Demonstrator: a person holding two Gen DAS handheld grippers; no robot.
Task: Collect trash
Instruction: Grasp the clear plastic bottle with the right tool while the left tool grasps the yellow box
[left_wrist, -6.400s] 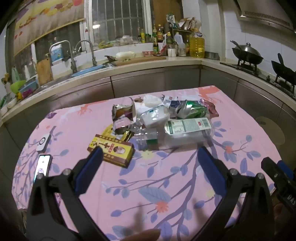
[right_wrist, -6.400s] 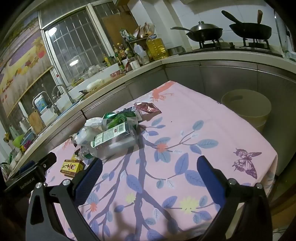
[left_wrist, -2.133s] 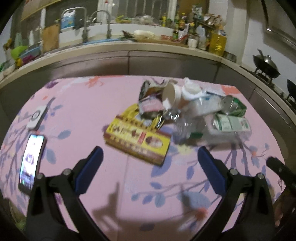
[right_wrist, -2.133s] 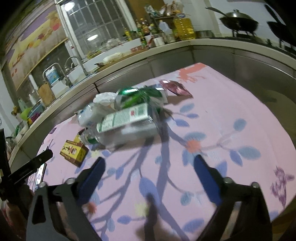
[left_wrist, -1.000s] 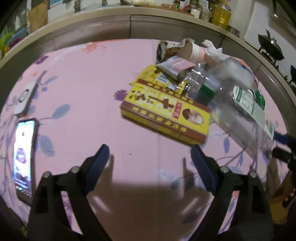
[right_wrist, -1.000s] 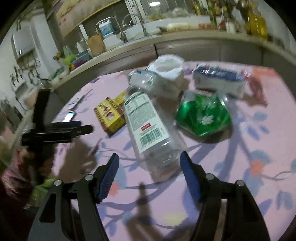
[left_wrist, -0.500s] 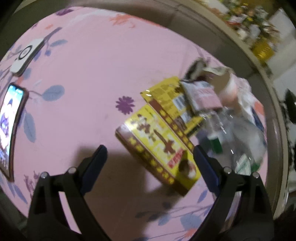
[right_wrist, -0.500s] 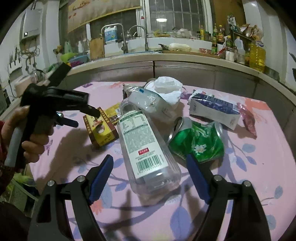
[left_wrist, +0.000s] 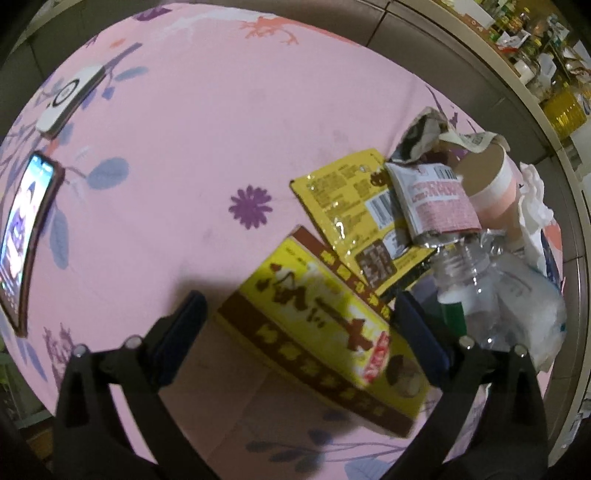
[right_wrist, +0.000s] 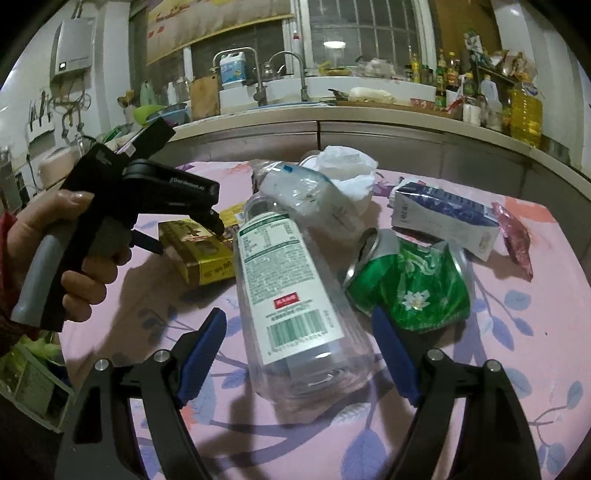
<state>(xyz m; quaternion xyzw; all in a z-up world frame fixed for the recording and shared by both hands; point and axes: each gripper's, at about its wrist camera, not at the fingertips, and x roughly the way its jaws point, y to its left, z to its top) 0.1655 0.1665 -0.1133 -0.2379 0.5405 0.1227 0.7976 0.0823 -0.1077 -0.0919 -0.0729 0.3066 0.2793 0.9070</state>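
A pile of trash lies on the pink flowered tablecloth (left_wrist: 192, 147). My left gripper (left_wrist: 299, 321) is open with its fingers on either side of a yellow and brown box (left_wrist: 325, 328), low over it. The box also shows in the right wrist view (right_wrist: 199, 251), with the left gripper (right_wrist: 184, 236) held over it by a hand. My right gripper (right_wrist: 299, 350) is open around the base of a large clear plastic bottle (right_wrist: 291, 295) with a green and white label. A crushed green can (right_wrist: 410, 284) lies just right of it.
A phone (left_wrist: 22, 236) and a white device (left_wrist: 70, 99) lie at the table's left edge. A yellow wrapper (left_wrist: 354, 210), paper cup (left_wrist: 491, 184), small clear bottle (left_wrist: 476, 280), blue carton (right_wrist: 447, 214), white bag (right_wrist: 347, 170) and red wrapper (right_wrist: 517, 236) are in the pile. Kitchen counters run behind.
My left gripper has moved forward and down, so the yellow box now sits between its fingers. My right gripper has come a little closer around the big bottle's base.
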